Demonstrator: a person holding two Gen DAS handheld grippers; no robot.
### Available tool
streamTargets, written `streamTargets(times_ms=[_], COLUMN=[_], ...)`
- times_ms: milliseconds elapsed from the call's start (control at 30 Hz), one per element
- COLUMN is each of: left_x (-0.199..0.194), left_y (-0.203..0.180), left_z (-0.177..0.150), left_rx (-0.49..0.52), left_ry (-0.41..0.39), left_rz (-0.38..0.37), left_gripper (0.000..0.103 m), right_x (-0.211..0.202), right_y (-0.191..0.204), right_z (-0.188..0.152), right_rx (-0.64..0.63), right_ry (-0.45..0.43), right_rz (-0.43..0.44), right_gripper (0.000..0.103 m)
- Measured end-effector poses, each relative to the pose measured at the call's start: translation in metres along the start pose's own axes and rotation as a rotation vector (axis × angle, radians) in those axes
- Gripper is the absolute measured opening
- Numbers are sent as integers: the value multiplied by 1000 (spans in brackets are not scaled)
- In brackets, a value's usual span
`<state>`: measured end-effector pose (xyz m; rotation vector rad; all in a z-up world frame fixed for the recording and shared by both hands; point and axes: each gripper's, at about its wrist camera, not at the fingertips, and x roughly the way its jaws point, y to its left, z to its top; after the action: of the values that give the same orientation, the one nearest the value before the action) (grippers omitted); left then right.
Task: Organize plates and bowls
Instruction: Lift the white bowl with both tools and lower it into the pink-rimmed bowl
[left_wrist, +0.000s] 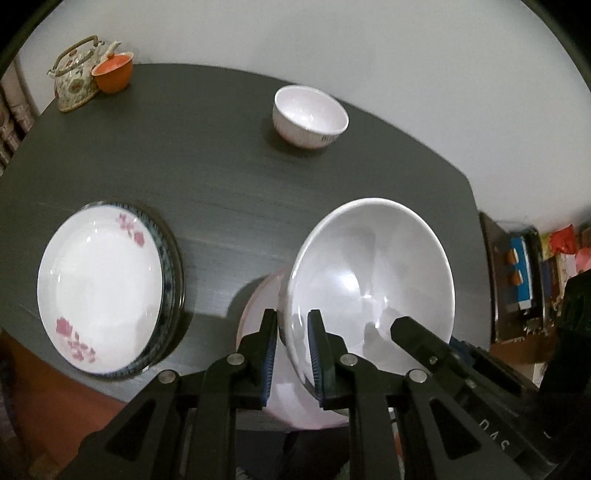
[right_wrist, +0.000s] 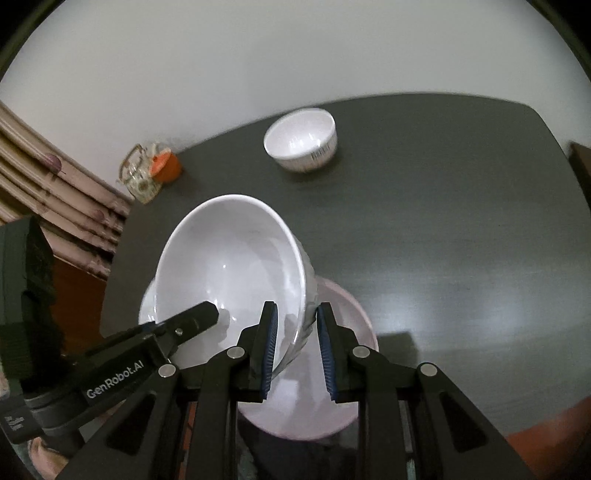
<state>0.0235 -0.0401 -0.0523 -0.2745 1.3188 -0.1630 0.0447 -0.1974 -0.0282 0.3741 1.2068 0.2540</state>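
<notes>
A large white bowl (left_wrist: 373, 273) hangs tilted above the dark table (left_wrist: 221, 177), held from both sides. My left gripper (left_wrist: 291, 317) is shut on its left rim, one pad inside and one outside. My right gripper (right_wrist: 296, 310) is shut on the opposite rim of the same bowl (right_wrist: 229, 266). Under it a pale pink bowl (right_wrist: 332, 373) sits on the table near the front edge. A small white bowl (left_wrist: 310, 114) stands apart at the far side. At the left, a flowered white plate (left_wrist: 99, 291) lies on top of a blue-rimmed one.
A patterned teapot (left_wrist: 74, 77) and an orange cup (left_wrist: 112, 72) stand in the far left corner. Cluttered shelves (left_wrist: 524, 273) lie beyond the table's right edge, and curtains (right_wrist: 55, 199) hang past its left. A pale wall is behind.
</notes>
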Motion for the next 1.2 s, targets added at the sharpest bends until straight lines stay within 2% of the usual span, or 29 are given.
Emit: streamTargets(times_ms=[367,767,1200], left_x=[24,39,45], left_y=[-5,-5,-9], left_z=[-21,-29,-29], left_rx=[16,21,27], left_ry=[64,87,84], left_rz=[40,91,107], left_gripper=[17,17,18], right_x=[19,37,44], right_y=[-18,-22,-20], right_z=[-37,-48,-54], right_rx=[49,54,48], right_ry=[65,104,119], right_rz=[-9,-31,-44], right_gripper=[22,25,30])
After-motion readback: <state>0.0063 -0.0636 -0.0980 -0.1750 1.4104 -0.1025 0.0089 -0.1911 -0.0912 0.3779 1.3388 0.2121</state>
